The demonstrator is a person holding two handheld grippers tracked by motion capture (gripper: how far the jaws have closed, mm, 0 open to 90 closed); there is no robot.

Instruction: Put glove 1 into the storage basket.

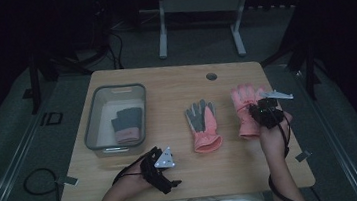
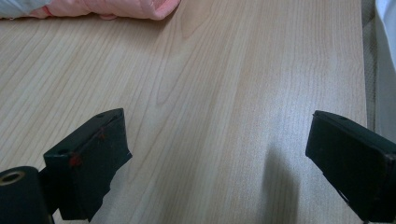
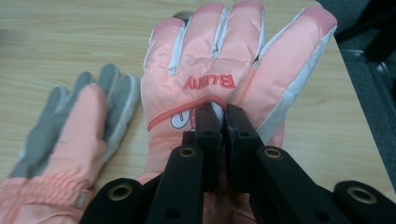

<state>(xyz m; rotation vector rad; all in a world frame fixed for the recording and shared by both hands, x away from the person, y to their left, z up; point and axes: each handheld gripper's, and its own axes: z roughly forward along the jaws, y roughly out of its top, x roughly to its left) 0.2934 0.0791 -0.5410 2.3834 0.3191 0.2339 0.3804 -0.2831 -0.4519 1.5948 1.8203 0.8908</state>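
Left gripper (image 1: 166,174): near the front edge of the table, in the person's left hand; its jaws stand wide apart with nothing between them and only bare wood under them in the left gripper view.
Right gripper (image 1: 263,111): farther in, on the right side of the table, over the wrist end of the pink glove; in the right gripper view its jaws are pressed almost together, pinching a small fold of the glove's back just below the printed word.
Pink glove (image 3: 219,74): lies back up at the right of the table, fingers spread and pointing away from the person, white strips between the fingers, cuff toward the person.
Second glove (image 1: 203,125): lies grey palm up near the middle of the table, pink cuff toward the person, just left of the pink glove and apart from it; no gripper touches it.
Table (image 1: 175,86): light wood, with a small round hole near its far edge.
Bin (image 1: 93,119): clear, at the far left of the table, well apart from both grippers.
Dark glove (image 1: 128,125): lies inside the bin, grey with a pinkish cuff.
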